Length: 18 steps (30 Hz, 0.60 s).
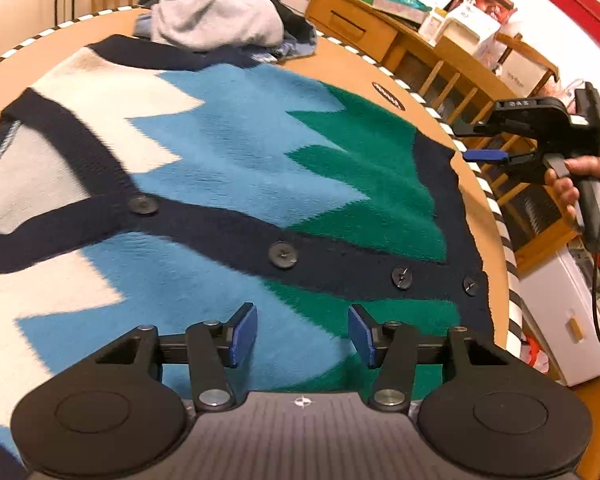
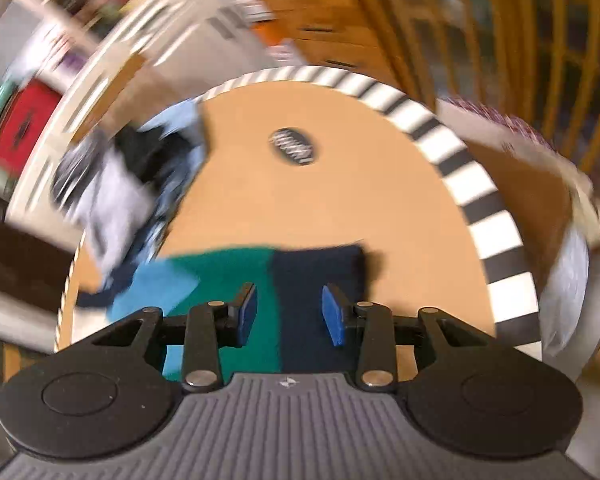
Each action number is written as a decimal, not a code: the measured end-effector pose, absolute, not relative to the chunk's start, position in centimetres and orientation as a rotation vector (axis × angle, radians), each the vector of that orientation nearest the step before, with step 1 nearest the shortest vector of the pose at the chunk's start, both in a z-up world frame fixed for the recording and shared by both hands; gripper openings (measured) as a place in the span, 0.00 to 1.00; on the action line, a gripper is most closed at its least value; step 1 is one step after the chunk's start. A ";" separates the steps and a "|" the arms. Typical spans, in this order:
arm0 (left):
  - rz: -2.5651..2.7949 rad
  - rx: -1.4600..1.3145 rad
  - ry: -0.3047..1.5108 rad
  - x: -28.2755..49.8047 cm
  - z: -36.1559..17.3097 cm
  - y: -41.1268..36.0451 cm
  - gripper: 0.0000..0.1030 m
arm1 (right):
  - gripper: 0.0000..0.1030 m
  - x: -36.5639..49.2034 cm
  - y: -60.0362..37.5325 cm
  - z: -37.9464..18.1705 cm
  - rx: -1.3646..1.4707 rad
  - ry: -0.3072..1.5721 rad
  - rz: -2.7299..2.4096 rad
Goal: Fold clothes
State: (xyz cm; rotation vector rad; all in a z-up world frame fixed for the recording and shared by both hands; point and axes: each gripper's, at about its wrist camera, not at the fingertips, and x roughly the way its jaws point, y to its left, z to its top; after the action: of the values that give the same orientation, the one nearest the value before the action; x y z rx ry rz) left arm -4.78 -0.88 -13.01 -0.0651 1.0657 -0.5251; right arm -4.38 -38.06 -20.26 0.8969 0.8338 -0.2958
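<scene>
Although laid out flat and buttoned, the knit cardigan (image 1: 236, 184) showed no fold yet; whole job judged ahead. It covered most of the round counter (image 1: 416, 76). Left tool (image 1: 302, 334) hovered over the lower front, jaws half apart, nothing between them. Right tool (image 2: 290, 314) hung off the hem corner, jaws partly apart, empty; its view badly blurred. Heap of unfolded clothes (image 1: 216, 8) crowded the far edge, touching the collar. Wooden chairs (image 1: 452, 80) stood close along the rim.

The cardigan (image 1: 228, 168) has white, light-blue and green zigzags with navy trim; the tan table (image 2: 340, 208) has a black-and-white striped edge.
</scene>
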 end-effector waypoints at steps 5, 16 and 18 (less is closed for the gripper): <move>-0.520 -0.062 1.089 -4.3 -14.2 -2.0 0.52 | 0.38 -2.5 -39.3 -22.6 0.885 0.857 -0.300; -0.434 -0.096 1.050 -2.5 -14.8 -3.2 0.53 | 0.05 -0.6 -39.5 -21.1 0.715 0.815 -0.336; -0.431 -0.070 1.043 -2.5 -14.8 -3.7 0.54 | 0.06 -0.1 -39.4 -22.0 0.706 0.862 -0.336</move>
State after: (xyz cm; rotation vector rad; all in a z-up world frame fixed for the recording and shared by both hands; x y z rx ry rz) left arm -2.48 -3.69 -14.77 -0.0702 1.0426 -0.4306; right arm -0.06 -39.41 -22.01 0.7061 0.8621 -0.3364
